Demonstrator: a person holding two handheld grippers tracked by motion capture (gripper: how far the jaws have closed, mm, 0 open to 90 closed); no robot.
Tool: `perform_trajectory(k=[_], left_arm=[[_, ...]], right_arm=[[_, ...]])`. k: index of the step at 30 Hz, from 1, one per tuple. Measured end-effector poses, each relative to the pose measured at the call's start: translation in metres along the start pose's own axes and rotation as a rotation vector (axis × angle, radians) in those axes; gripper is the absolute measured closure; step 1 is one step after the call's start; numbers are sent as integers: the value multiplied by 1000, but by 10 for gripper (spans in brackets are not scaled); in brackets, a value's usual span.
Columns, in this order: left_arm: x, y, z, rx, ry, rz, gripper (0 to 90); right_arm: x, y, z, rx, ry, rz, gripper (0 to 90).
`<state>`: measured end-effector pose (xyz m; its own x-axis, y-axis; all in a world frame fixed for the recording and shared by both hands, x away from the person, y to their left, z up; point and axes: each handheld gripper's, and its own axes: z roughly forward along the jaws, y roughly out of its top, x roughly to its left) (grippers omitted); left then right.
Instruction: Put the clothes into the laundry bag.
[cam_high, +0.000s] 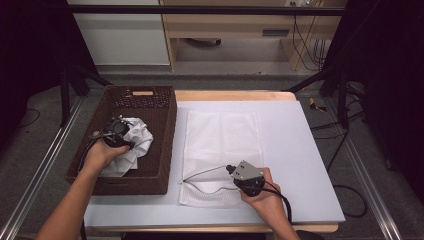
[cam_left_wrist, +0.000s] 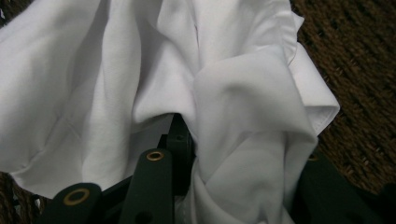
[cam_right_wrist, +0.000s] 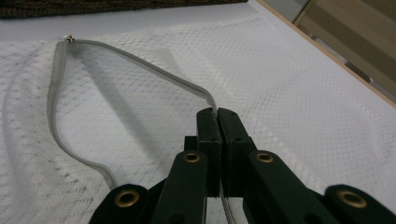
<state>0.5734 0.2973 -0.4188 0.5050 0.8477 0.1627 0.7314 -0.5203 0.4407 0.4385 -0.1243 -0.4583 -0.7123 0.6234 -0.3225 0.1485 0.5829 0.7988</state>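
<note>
A crumpled white cloth (cam_high: 139, 136) lies in a dark brown woven basket (cam_high: 169, 140) at the table's left. My left gripper (cam_high: 129, 142) reaches into the basket, its jaws closed on a bunched fold of that cloth (cam_left_wrist: 116, 70); the fabric drapes over one jaw and hides it. A white mesh laundry bag (cam_high: 222, 132) lies flat on the mat, its mouth toward me. My right gripper (cam_high: 229, 169) is shut on the bag's grey zipper edge (cam_right_wrist: 140, 65) and holds that edge raised off the mesh (cam_right_wrist: 303, 93), so the mouth gapes.
A pale mat (cam_high: 300, 150) covers the wooden table (cam_high: 230, 95), with bare mat to the right of the bag. The basket wall stands close to the bag's left side. Metal rails run along both sides of the table.
</note>
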Motion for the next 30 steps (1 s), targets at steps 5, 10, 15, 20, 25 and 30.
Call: perform_trajectory(k=[5, 10, 15, 20, 25, 30], left_arm=[[-3, 3, -5, -26, 0, 13, 647], [-5, 7, -14, -71, 15, 25, 648], [-8, 7, -27, -125, 37, 40, 650], [-12, 6, -43, -167, 46, 54, 651], [-14, 7, -63, -216, 73, 75, 656], [-15, 7, -84, -277, 76, 68, 657]], right_arm=[[0, 0, 0, 1, -1, 1, 887], [0, 0, 0, 1, 0, 2, 887], [0, 0, 0, -2, 2, 3, 887], [-1, -1, 0, -6, 13, 17, 887], [-2, -1, 0, -12, 19, 31, 887], [-4, -2, -1, -15, 24, 48, 887]])
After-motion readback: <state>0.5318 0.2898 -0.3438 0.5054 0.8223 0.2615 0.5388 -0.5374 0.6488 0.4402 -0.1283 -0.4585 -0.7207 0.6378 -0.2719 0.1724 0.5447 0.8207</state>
